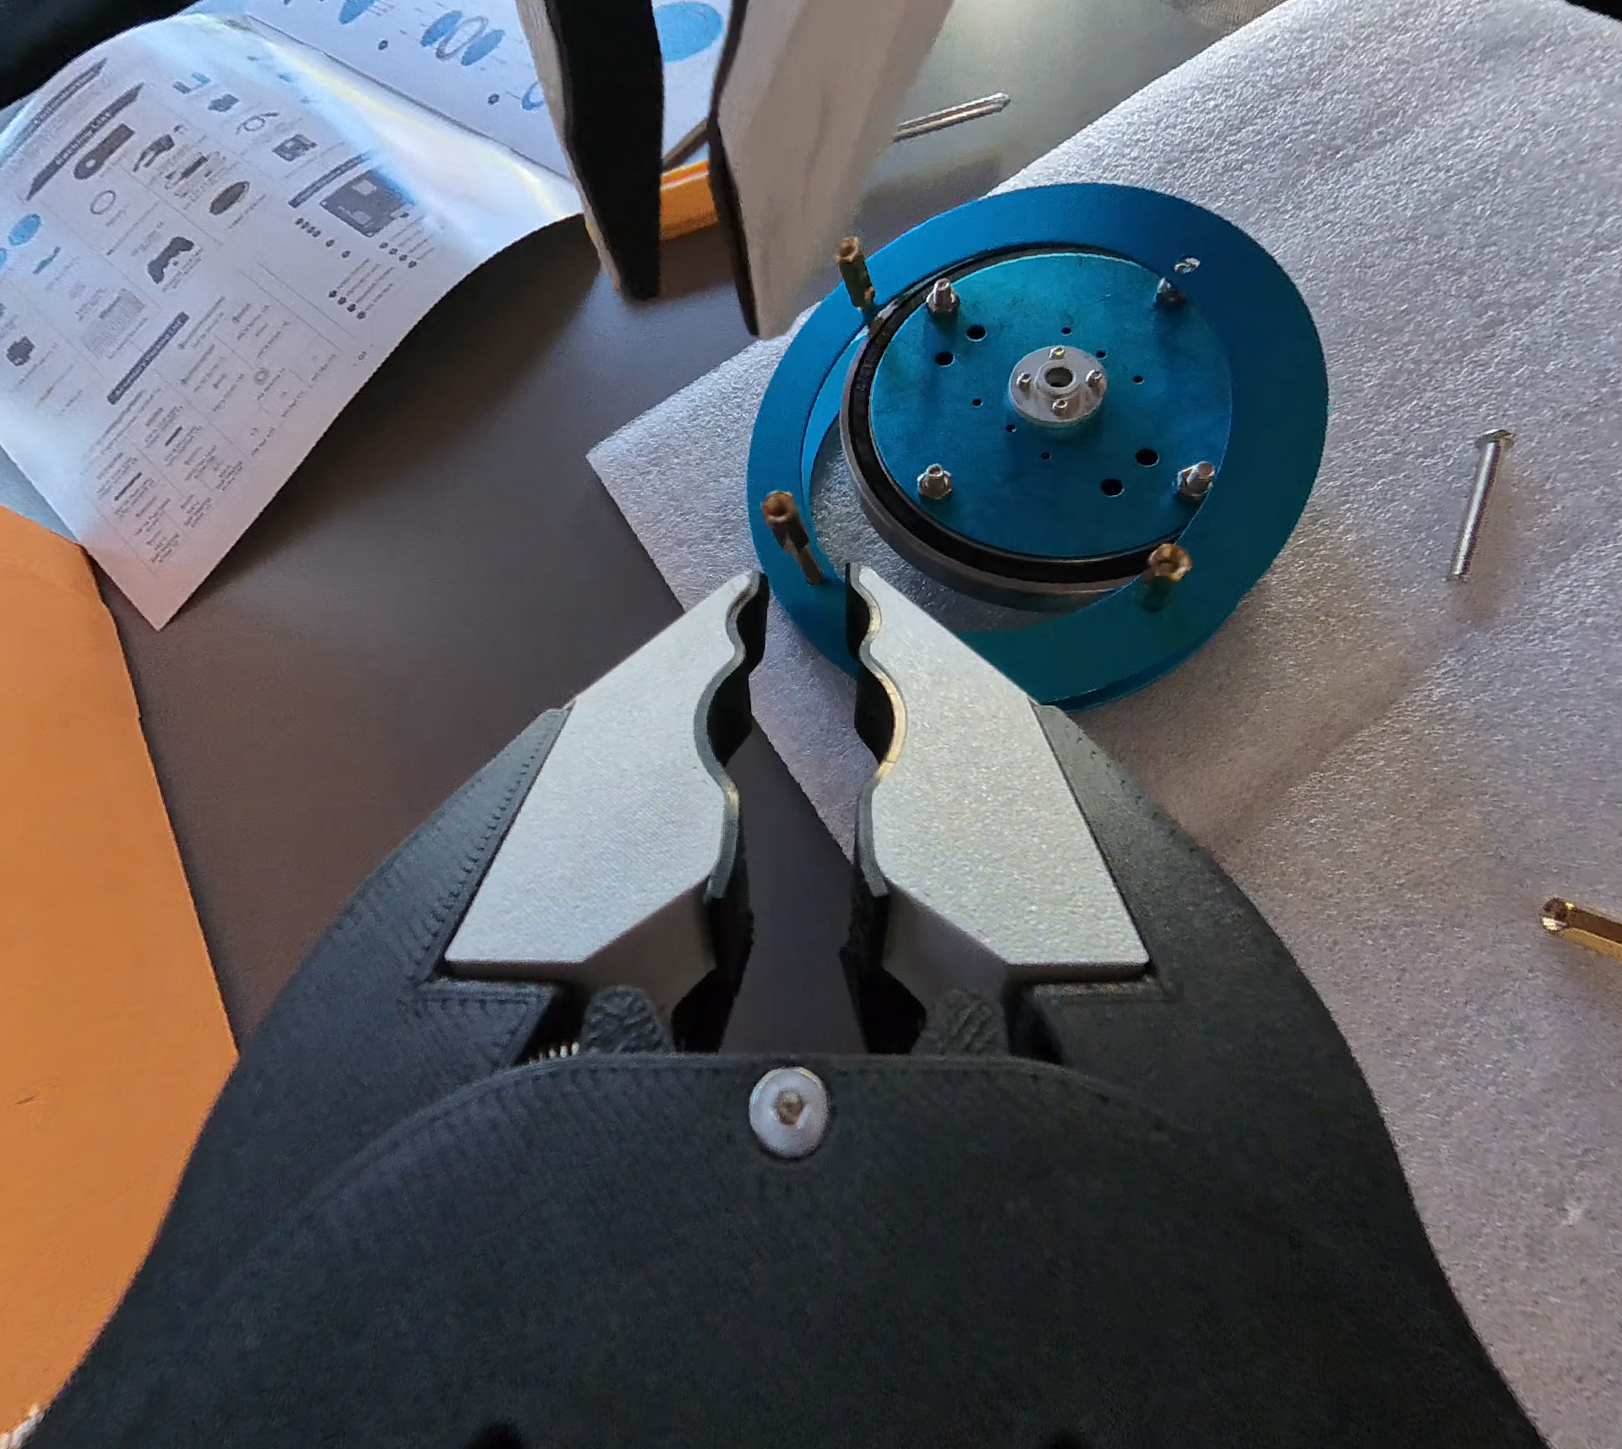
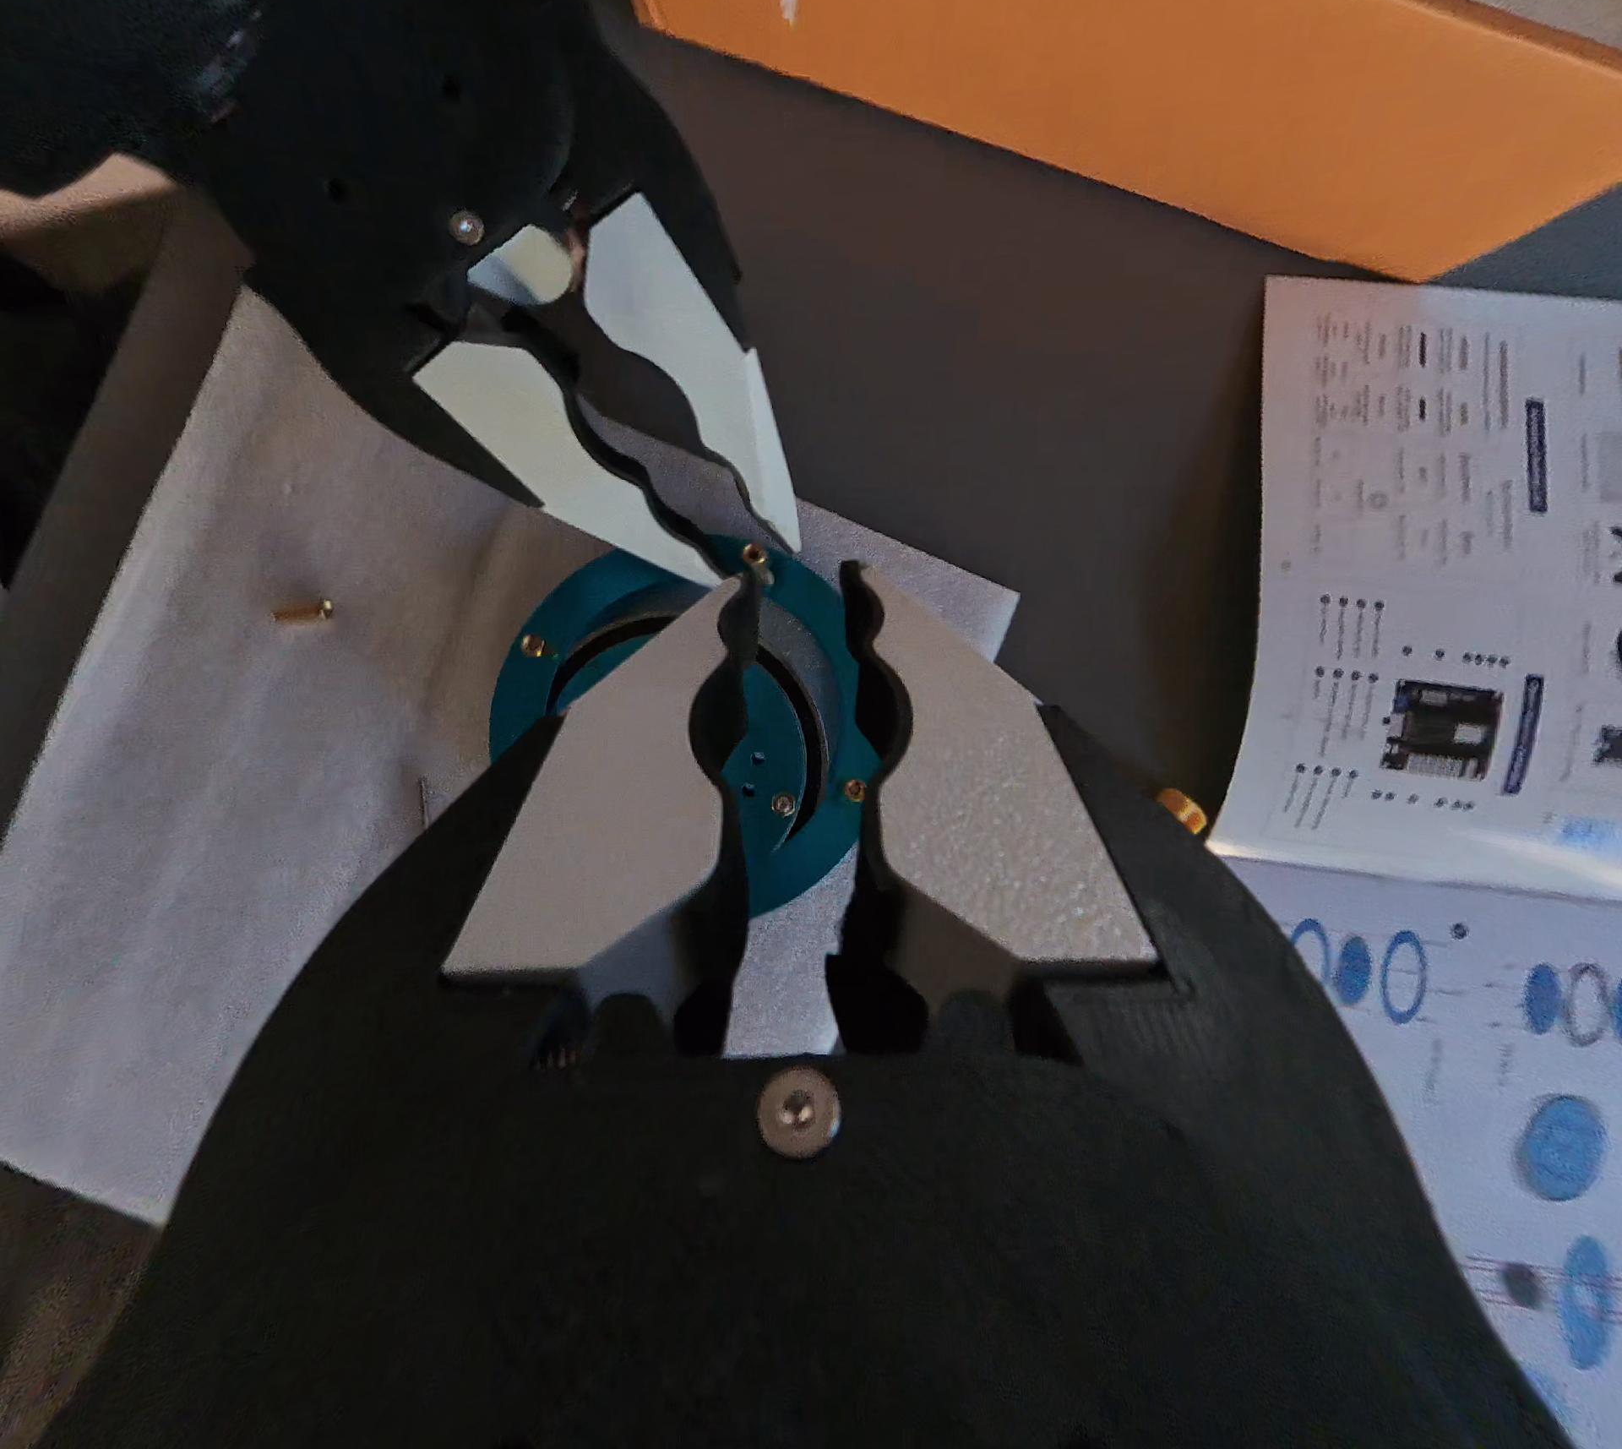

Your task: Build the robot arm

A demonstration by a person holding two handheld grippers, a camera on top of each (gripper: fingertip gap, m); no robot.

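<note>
A blue round assembly (image 1: 1053, 432) lies on a white foam sheet (image 1: 1316, 880): an inner blue disc with a silver hub, a black ring, and a blue outer ring (image 1: 1273, 441) carrying brass standoffs. My left gripper (image 1: 807, 582) is open at the ring's near-left edge. Its tips straddle one brass standoff (image 1: 790, 533) without pinching it. The right wrist view shows this from above, the left gripper (image 2: 759, 560) around the standoff (image 2: 753, 554). My right gripper (image 2: 794, 586) is open and empty, hovering over the assembly (image 2: 518, 691). It points down in the left wrist view (image 1: 693, 305).
On the foam lie a silver bolt (image 1: 1479, 503) and loose brass standoffs (image 1: 1580, 928) (image 2: 303, 610). A silver pin (image 1: 952, 115) lies on the dark table. An open printed manual (image 1: 219, 266) (image 2: 1422, 573) and an orange box (image 2: 1097, 29) (image 1: 70, 880) flank the foam. The gap from one gripper's tips to the other's is roughly 6 cm. The silver bolt (image 1: 1479, 503) sits 12 cm or so from the ends of my left fingers.
</note>
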